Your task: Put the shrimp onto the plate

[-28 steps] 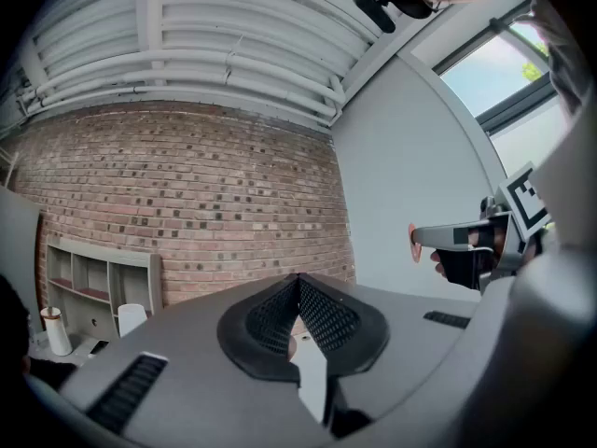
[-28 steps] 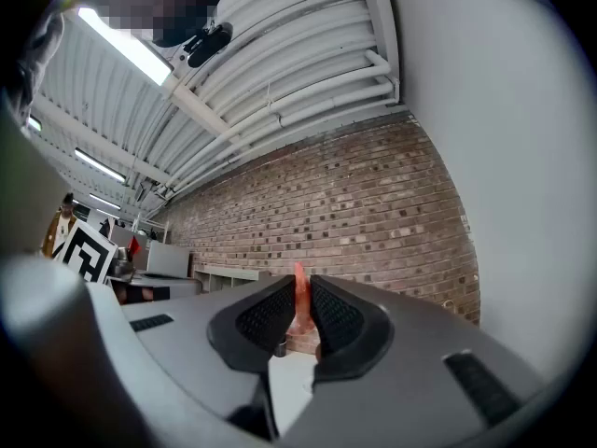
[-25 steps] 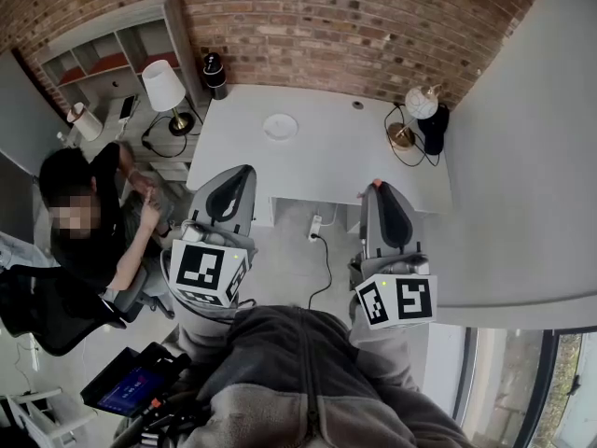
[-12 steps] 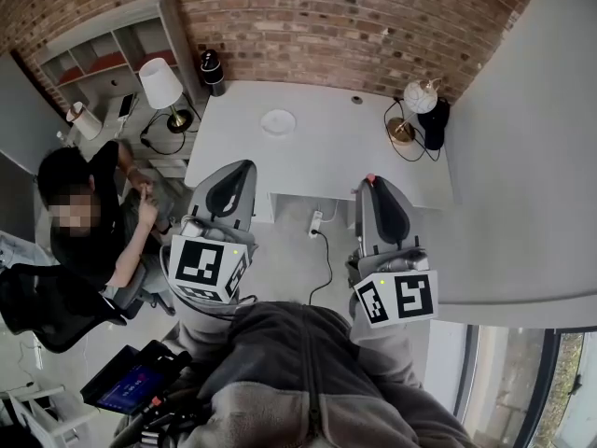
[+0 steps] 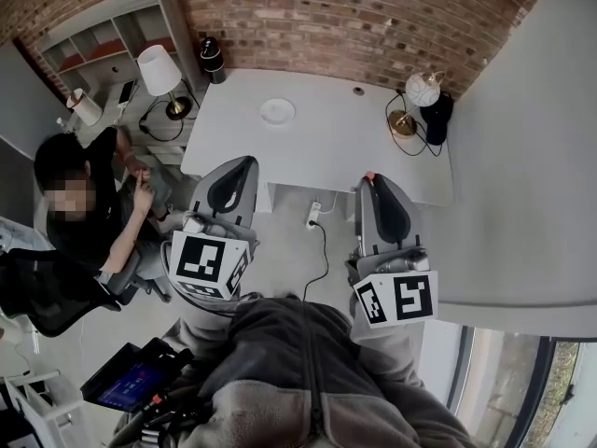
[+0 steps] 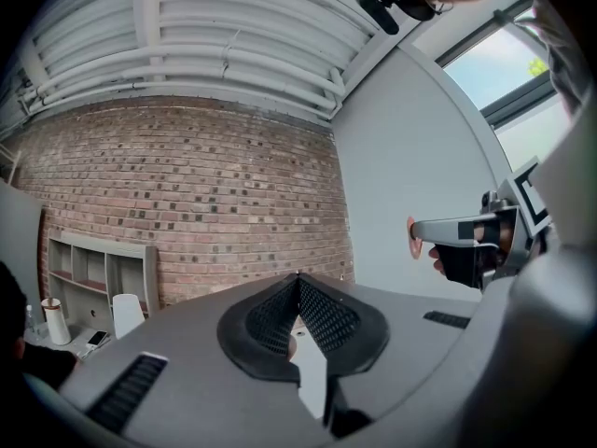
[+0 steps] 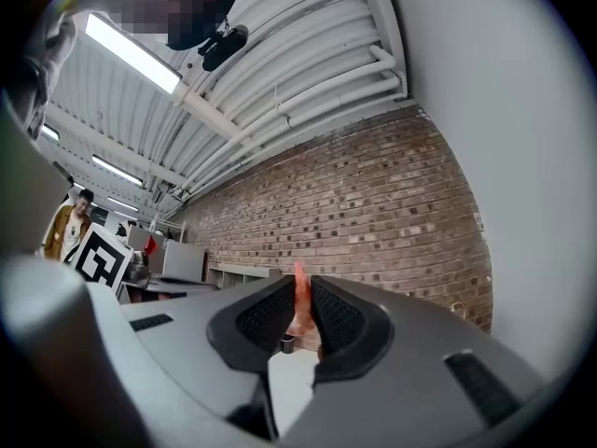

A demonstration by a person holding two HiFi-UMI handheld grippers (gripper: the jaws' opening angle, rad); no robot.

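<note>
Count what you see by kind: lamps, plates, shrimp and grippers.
Lamps: 2
Plate: 1
Shrimp: 1
Grippers: 2, left gripper and right gripper
Total: 6

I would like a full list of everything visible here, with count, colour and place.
table: one, white, against the brick wall
plate: one, white, on the table
shade lamp: one, white, left of the table
globe lamp: one, white, table's right corner
shelf: one, white, far left
power strip: one, white, floor by the table
seated person: one, dark clothes, left
shrimp: one, pink-orange, in the right gripper
left gripper: one, grey, shut, empty
right gripper: one, grey, shut on the shrimp
</note>
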